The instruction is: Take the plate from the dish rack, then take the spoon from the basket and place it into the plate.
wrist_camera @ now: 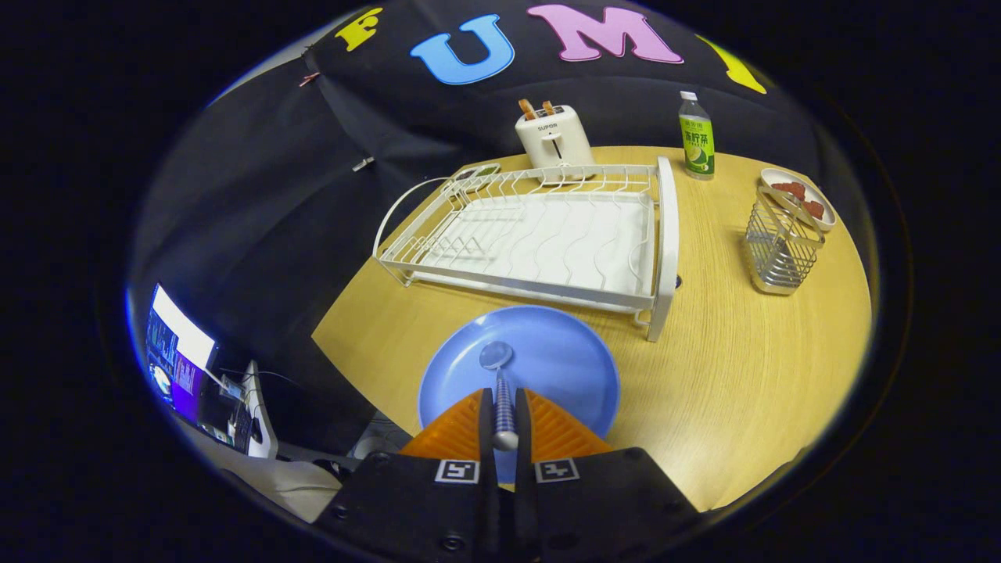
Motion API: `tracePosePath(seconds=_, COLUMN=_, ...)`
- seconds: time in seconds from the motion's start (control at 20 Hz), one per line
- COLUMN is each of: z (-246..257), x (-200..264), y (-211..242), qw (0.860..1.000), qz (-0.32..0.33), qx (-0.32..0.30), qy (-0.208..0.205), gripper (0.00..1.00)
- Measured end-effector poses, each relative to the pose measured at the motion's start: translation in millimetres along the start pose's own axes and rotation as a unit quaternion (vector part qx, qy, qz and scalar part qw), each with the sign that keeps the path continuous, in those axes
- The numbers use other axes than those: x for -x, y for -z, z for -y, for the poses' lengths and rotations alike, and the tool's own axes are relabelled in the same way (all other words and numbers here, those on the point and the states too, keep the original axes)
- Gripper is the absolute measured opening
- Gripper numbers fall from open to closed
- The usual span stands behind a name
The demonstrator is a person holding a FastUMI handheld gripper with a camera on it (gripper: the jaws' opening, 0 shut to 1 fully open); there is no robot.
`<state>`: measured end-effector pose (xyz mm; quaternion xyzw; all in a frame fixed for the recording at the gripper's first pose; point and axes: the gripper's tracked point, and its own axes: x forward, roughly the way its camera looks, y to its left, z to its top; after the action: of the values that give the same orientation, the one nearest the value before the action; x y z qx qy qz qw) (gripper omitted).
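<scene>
Monitor [178,353]: lit screen sits low at far left, off the worktop, with cables beside it.
Worktop [727,375]: pale wood, carrying everything else here.
Rack [539,238]: white wire dish rack on its tray, just beyond the plate, no dishes standing in it.
Toaster [554,134]: white, behind the rack, two browned slices poking out of the slots.
Plate [563,356]: blue, flat on the worktop just in front of the rack, right ahead of the fingers and partly under them.
Spoon [500,391]: here it is, handle caught between the two fingers, bowl reaching forward past the tips and over the middle of the plate. Whether the bowl touches the plate I cannot tell.
Hand-held gripper [504,407]: orange ribbed fingers drawn in tight on the spoon handle, one on each side, both pressing it.
Bottle [696,137]: green-labelled, white cap, upright at the back of the worktop, right of the rack.
Basket [780,242]: wire cutlery basket, well right of the rack and well apart from the fingers.
Dish [799,195]: small pale dish just behind the basket, red pieces in it.
</scene>
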<state>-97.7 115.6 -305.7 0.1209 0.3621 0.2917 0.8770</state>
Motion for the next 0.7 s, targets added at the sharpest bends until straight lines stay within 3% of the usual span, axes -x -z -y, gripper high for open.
tracePosePath(seconds=0.25, z=7, x=-6, y=18, qw=1.000, qz=-0.021, qx=0.000, qy=0.015, gripper=0.16)
tracePosePath(seconds=0.35, z=14, x=-4, y=18, qw=0.999, qz=-0.019, qx=0.000, qy=0.030, gripper=0.23)
tracePosePath(seconds=0.5, z=18, x=-3, y=15, qw=0.999, qz=-0.014, qx=-0.006, qy=0.041, gripper=0.68)
tracePosePath(seconds=0.6, z=19, x=0, y=12, qw=0.999, qz=-0.011, qx=-0.008, qy=0.044, gripper=0.86)
tracePosePath(seconds=0.7, z=18, x=5, y=7, qw=0.999, qz=-0.006, qx=-0.008, qy=0.045, gripper=0.94)
